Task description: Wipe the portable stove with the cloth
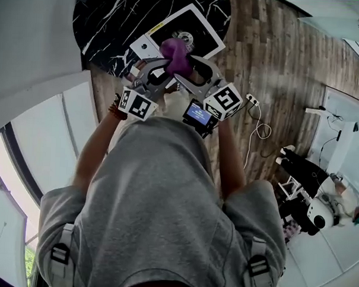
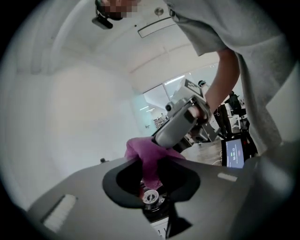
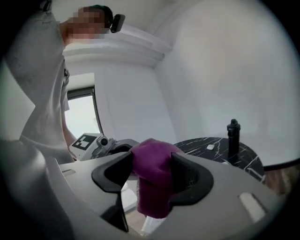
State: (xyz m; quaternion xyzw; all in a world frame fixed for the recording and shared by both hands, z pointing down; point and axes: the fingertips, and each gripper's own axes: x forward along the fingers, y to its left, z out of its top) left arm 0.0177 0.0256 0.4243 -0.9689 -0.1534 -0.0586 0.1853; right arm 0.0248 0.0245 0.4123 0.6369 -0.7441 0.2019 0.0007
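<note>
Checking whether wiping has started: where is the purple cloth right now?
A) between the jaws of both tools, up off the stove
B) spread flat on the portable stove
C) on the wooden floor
A: the purple cloth sits bunched between the left tool and right tool, raised above the white-framed, black-topped portable stove.

Black marbled round table (image 1: 107,24) on plank floor (image 1: 277,73), white cable (image 1: 260,128), perhaps a dark bottle (image 3: 233,133) on the tabletop.
</note>
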